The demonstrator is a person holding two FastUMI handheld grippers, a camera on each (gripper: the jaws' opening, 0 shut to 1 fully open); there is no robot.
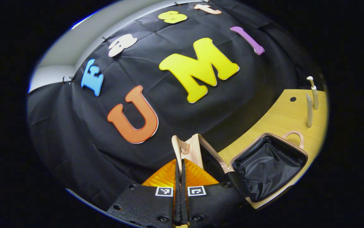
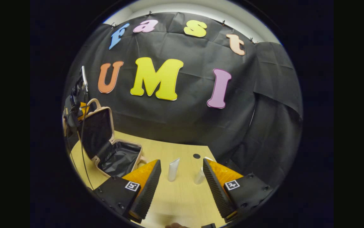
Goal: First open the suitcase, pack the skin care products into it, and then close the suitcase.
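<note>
Released wide, the right gripper (image 2: 182, 186) jaws frame two upright skin care tubes (image 2: 173, 169) on the worktop (image 2: 175, 202), right of the open suitcase (image 2: 118, 158); left gripper (image 1: 181, 177) jaws clenched, lid-side.

Suitcase (image 1: 268, 158): pale pink shell, black lining. Table (image 2: 182, 193): light yellow wood grain. Tube (image 2: 173, 169) and pump bottle (image 2: 199, 176) ahead of the right gripper's fingers (image 2: 213, 186): white.

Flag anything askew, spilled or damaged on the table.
Nothing stands out. The suitcase lies open on the table, its lid raised and its dark lining empty. The two skin care products stand upright beside it, nothing spilled.
</note>
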